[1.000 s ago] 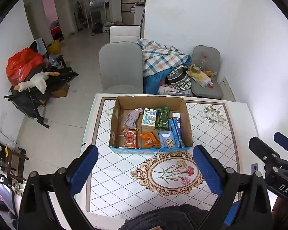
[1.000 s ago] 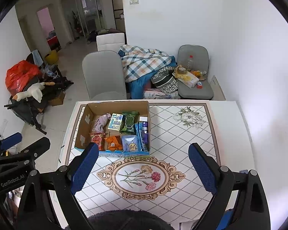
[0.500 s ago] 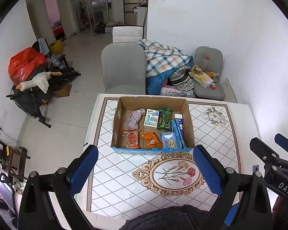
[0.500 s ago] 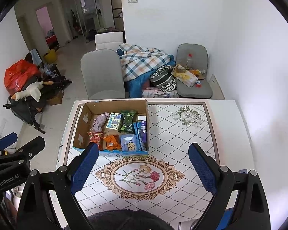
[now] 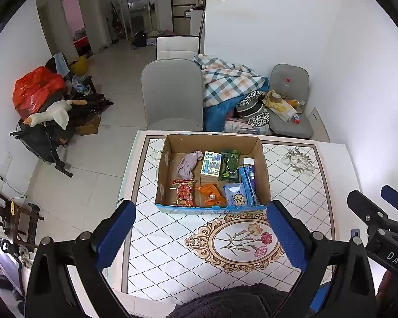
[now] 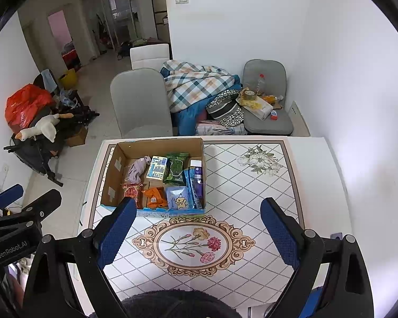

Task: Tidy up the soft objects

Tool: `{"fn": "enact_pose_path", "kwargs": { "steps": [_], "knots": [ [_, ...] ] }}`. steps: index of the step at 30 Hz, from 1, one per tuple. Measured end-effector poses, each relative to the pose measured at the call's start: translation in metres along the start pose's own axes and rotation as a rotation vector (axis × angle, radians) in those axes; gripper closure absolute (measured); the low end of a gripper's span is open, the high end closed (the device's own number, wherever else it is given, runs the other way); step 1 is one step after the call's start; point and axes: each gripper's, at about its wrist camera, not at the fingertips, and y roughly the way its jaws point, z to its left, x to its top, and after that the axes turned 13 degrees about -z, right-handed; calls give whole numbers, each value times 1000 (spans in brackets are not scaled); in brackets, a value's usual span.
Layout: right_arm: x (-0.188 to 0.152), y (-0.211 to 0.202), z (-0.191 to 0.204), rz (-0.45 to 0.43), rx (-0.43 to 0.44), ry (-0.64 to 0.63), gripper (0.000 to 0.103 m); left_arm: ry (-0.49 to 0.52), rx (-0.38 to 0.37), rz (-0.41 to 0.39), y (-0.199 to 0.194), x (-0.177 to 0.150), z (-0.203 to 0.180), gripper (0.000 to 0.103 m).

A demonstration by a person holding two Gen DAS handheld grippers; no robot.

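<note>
A cardboard box (image 5: 262, 159) (image 6: 114, 175) stands on the tiled table (image 5: 161, 249) (image 6: 252, 190). It holds a crumpled purple cloth (image 5: 188, 163) (image 6: 138, 169), a white-blue pack (image 5: 211, 165), a green pack (image 5: 229, 164) (image 6: 176, 169), a red packet (image 5: 183, 192), an orange packet (image 5: 211, 193) (image 6: 154, 197) and a light blue tissue pack (image 5: 236, 194) (image 6: 177, 198). My left gripper (image 5: 199, 233) hangs open above the table in front of the box. My right gripper (image 6: 196, 230) is open too, over the flower medallion.
A grey chair (image 5: 172, 92) stands behind the table, beside a checked blanket pile (image 5: 225, 82) and a second chair (image 5: 289, 100) with clutter. A stroller with a plush goose (image 5: 53, 114) sits at the left. White wall runs along the right.
Both grippers have drawn back and risen slightly, so the box looks a bit smaller and farther. Both stayed open and nothing in the box moved.
</note>
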Motion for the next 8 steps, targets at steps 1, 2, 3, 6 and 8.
{"fn": "enact_pose_path", "kwargs": {
  "steps": [1,2,3,6,8],
  "knots": [
    [1,-1,0,-2,-3,-1,7,1,0,0,0,0,0,2],
    [1,-1,0,-2,-3,-1,7,3,0,1,0,0,1,2],
    [0,0,0,-1,-2,0,7,2,0,2,0,0,0,2],
    [0,1,2,2,-3,-1,7,9,1,3,0,1,2,2],
    [-1,2,3,8,-2,4,7,10,0,5,0,2,2,2]
  ]
}}
